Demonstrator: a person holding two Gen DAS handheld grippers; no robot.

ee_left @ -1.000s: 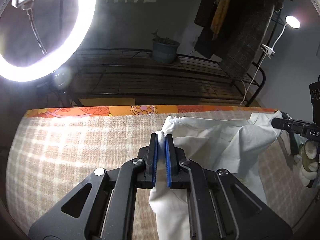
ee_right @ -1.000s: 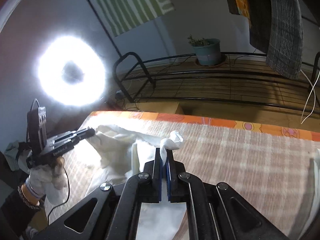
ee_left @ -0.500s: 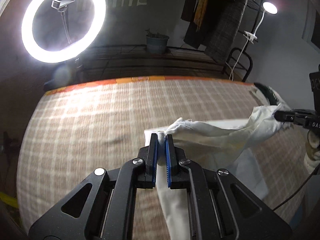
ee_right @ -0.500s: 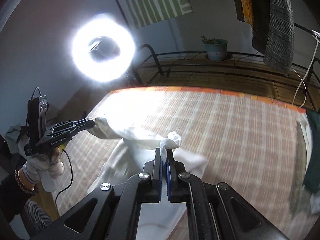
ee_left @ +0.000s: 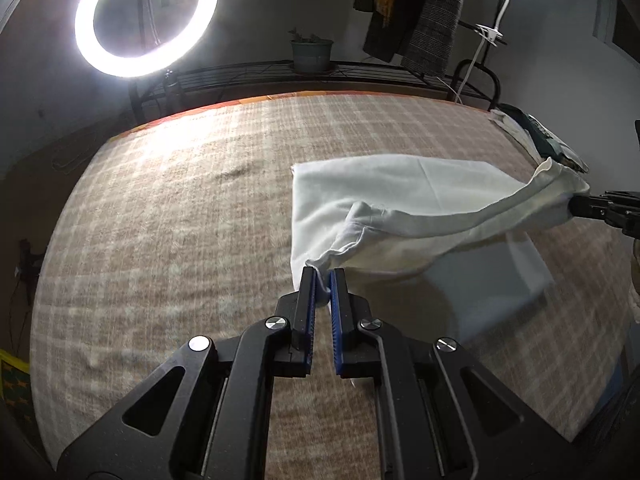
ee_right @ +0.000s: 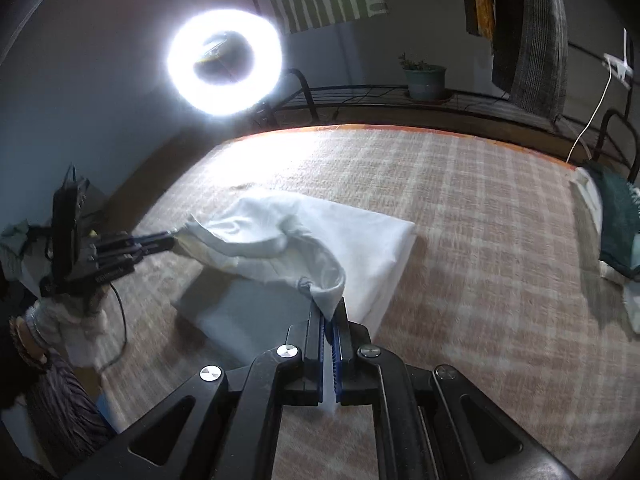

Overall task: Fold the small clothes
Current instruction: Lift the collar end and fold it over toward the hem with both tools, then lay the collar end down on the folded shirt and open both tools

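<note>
i am pinching 1 corner of the white garment [ee_left: 400, 200] in each gripper, left gripper [ee_left: 323, 280] and right gripper [ee_right: 331, 316], keeping its raised edge taut for folding; its far part is lying on the checked blanket [ee_left: 180, 220].

Home bedroom — bed [ee_left: 200, 240], hung clothes [ee_left: 424, 20] (ring light [ee_left: 146, 20] too).

Left gripper [ee_left: 323, 276] low centre, blue-padded jaws clamped on a bunched corner of a white garment [ee_left: 400, 188]. Far part of the cloth lies flat on the checked beige blanket [ee_left: 180, 240]; near edge lifted, stretched rightward to the right gripper [ee_left: 576, 207] (only its black tip in frame), apparently pinched there. Ring light [ee_left: 146, 20] upper left. Potted plant [ee_left: 311, 53] on black wire rack [ee_left: 360, 74]. Dark folded clothes [ee_left: 540, 136] at right edge.
</note>
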